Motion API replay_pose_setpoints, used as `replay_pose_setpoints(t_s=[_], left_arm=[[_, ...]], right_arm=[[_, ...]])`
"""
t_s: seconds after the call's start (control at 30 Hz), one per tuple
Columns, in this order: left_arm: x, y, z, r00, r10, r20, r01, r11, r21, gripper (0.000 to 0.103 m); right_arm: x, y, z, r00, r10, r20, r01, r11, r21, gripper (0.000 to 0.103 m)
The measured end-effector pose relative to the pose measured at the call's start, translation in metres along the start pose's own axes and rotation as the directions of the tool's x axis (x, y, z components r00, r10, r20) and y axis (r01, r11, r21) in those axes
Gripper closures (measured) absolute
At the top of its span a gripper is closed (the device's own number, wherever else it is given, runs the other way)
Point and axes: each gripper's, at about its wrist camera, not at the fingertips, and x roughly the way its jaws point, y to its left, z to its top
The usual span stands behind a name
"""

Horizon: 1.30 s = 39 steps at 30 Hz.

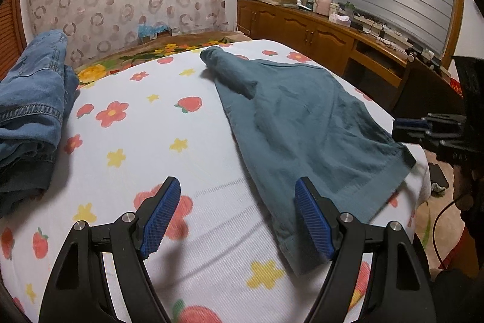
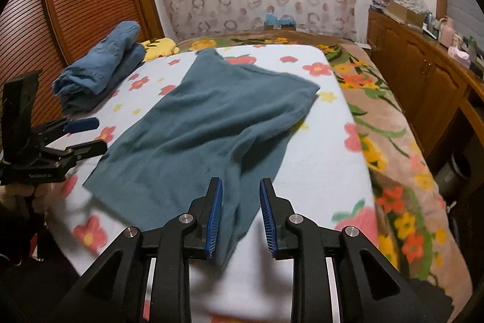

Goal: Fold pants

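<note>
left gripper [image 1: 237, 214] fingers spread wide, nothing in them, hanging over the flowery sheet [image 1: 187, 141] right at the pants' near edge | right gripper [image 2: 241, 218] fingers apart, a bit narrower, holding nothing, pants corner under them | teal pants [image 2: 211, 123] spread across the bed | denim pile [image 2: 99, 71] at left, well apart

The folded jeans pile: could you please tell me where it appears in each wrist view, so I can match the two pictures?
Left wrist view: the folded jeans lie at the far left edge, on the floral sheet.
Right wrist view: the folded jeans sit upper left, beside a yellow plush toy.
Shared landmark: the teal pants spread mid-bed.
</note>
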Motion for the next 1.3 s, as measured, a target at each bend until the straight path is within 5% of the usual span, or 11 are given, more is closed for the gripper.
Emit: replay_pose_setpoints(t_s=[0.5, 0.63, 1.0, 1.3], left_arm=[[0.004, -0.013, -0.021, 0.999, 0.005, -0.041, -0.005, 1.0, 0.01, 0.024], [0.004, -0.016, -0.023, 0.999, 0.0, -0.045, 0.0, 1.0, 0.014, 0.024], [0.0, -0.019, -0.025, 0.999, -0.011, -0.04, 0.012, 1.0, 0.016, 0.024], [-0.002, -0.019, -0.028, 0.998, -0.054, -0.037, 0.054, 0.999, 0.008, 0.035]], right_arm=[[-0.006, 0.005, -0.01, 0.998, 0.022, -0.066, -0.02, 1.0, 0.023, 0.077], [-0.012, 0.015, -0.009, 0.998, 0.014, -0.056, -0.013, 1.0, 0.011, 0.094], [-0.023, 0.026, -0.031, 0.996, 0.003, -0.086, -0.006, 1.0, -0.028, 0.097], [-0.032, 0.019, -0.019, 0.999, -0.038, -0.018, 0.038, 0.999, 0.004, 0.073]])
